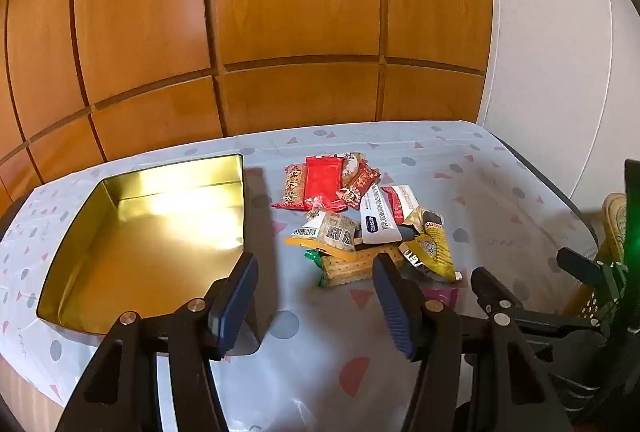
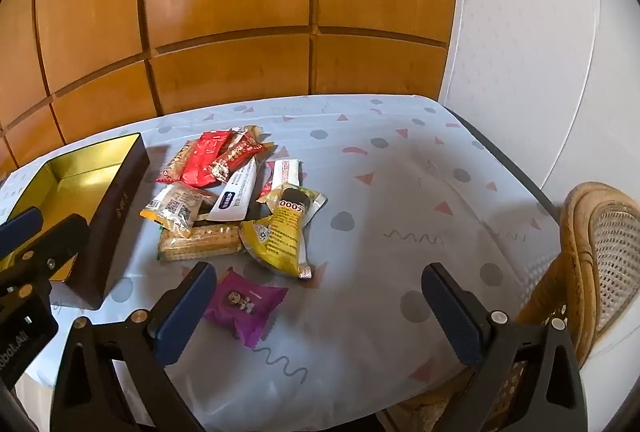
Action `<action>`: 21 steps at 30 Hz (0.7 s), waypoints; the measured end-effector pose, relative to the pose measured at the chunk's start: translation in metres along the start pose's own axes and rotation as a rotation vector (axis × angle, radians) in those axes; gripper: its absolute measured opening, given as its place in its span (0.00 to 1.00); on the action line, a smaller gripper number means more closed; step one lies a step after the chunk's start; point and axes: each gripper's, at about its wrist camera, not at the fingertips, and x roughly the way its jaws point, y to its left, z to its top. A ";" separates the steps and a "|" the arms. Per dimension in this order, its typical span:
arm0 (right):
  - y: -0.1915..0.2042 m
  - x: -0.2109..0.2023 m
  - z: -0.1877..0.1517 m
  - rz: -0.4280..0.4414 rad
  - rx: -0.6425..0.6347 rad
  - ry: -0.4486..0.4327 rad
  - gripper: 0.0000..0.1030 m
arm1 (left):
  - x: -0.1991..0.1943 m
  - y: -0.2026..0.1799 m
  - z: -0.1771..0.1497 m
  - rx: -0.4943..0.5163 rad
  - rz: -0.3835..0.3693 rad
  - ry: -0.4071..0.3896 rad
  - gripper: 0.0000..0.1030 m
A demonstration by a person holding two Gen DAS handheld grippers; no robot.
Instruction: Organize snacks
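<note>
Purple packet beside our wide-open right gripper; we should straddle it squarely, the left gripper open, empty.

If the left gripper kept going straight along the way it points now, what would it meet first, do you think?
Probably the cracker pack at the pile's near edge; the open left gripper is aimed at it, though depth is hard to judge.

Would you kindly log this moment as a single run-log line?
phase: start | left gripper: open, empty | right gripper: open, empty | tin box: empty | snack pile: on table | purple packet: nearest right gripper
</note>
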 end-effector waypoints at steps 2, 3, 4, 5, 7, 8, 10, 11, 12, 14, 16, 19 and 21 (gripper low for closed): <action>-0.002 -0.001 0.001 0.028 0.023 0.028 1.00 | -0.001 -0.001 -0.001 0.002 -0.001 0.004 0.59; -0.002 -0.002 0.002 0.028 0.018 0.022 1.00 | 0.001 0.003 -0.003 0.000 -0.006 0.005 0.59; -0.002 -0.003 0.003 0.028 0.012 0.014 1.00 | 0.000 0.003 -0.003 0.002 -0.008 0.006 0.59; -0.001 -0.004 0.003 0.029 0.006 0.006 1.00 | 0.001 0.006 -0.003 -0.001 -0.010 0.009 0.59; 0.003 -0.008 0.006 0.019 -0.009 -0.009 1.00 | 0.001 0.009 -0.004 -0.005 -0.018 0.007 0.59; 0.004 -0.010 0.006 0.016 -0.017 -0.015 1.00 | 0.000 0.011 -0.005 -0.008 -0.022 0.008 0.59; 0.004 -0.008 0.003 0.024 -0.018 -0.013 1.00 | 0.006 0.008 -0.006 -0.010 -0.021 0.018 0.59; 0.005 -0.004 0.003 0.023 -0.019 -0.004 1.00 | 0.007 0.008 -0.004 -0.018 -0.017 0.029 0.59; 0.006 0.000 0.004 0.020 -0.019 0.001 1.00 | 0.007 0.007 -0.004 -0.018 -0.017 0.031 0.59; 0.003 -0.004 0.003 0.021 -0.008 -0.005 1.00 | 0.007 0.007 -0.005 -0.016 -0.013 0.034 0.59; 0.003 -0.003 0.003 0.020 -0.012 -0.008 1.00 | 0.008 0.007 -0.006 -0.014 -0.012 0.038 0.59; 0.004 -0.001 0.003 0.029 -0.018 -0.007 1.00 | 0.009 0.007 -0.006 -0.015 -0.012 0.042 0.59; 0.003 0.002 0.002 0.037 -0.022 0.001 1.00 | 0.010 0.007 -0.007 -0.015 -0.010 0.046 0.59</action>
